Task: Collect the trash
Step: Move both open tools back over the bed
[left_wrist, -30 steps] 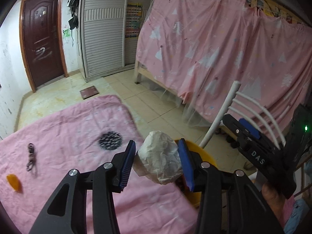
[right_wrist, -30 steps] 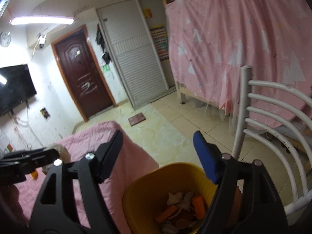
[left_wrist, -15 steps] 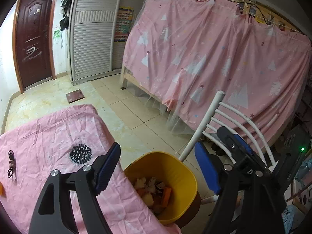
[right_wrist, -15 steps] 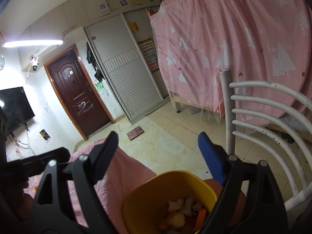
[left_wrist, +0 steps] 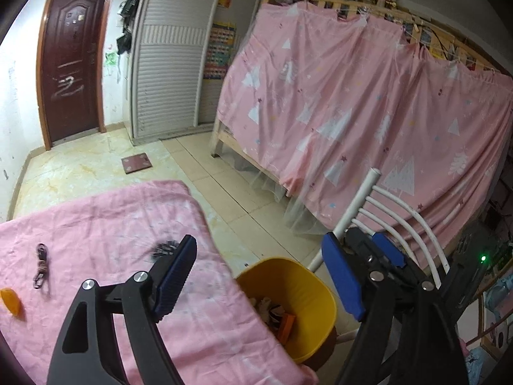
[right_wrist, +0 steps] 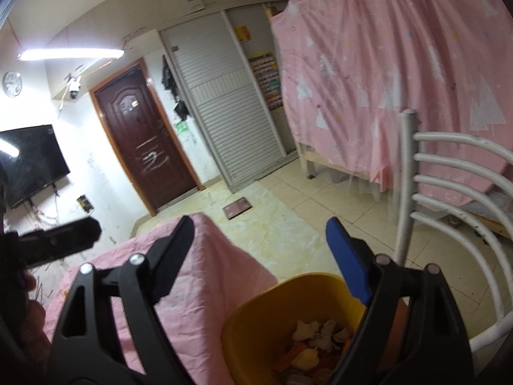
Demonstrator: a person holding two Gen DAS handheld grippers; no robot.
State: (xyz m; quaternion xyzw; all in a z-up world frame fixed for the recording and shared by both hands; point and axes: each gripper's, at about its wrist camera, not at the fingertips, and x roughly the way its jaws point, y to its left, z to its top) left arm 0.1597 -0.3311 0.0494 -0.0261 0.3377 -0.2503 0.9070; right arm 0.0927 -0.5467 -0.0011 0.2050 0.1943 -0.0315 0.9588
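Gone from the left hand-held gripper [left_wrist: 259, 276]: the crumpled white paper wad it clamped a second ago; its jaws have just been opening and now stand wide with nothing between them.

Surface [left_wrist: 96, 224], pink cloth cover: fills the lower left of the left wrist view; its corner drapes down just beside the bin.

Yellow trash bin [left_wrist: 315, 288]: stands at the surface's corner, close against a white metal chair [right_wrist: 449, 176]. Seen below and between the blue pads of both tools. Contents: pale crumpled paper pieces [right_wrist: 315, 329] and orange scraps, heaped in the bottom.

Left hand-held gripper: spread wide, empty, touching nothing; poised over the surface edge and the bin's near rim.

Right hand-held gripper [right_wrist: 259, 250]: jaws have also been opening, now wide apart, empty, no contact with the bin; poised over the bin mouth. Its dark body also shows at the right of the left wrist view, in front of the chair.

Dark cord [left_wrist: 41, 266]: coiled loosely on the cloth, far left.

Orange scrap [left_wrist: 12, 301]: on the cloth at the left edge, near the cord, well apart from the bin.
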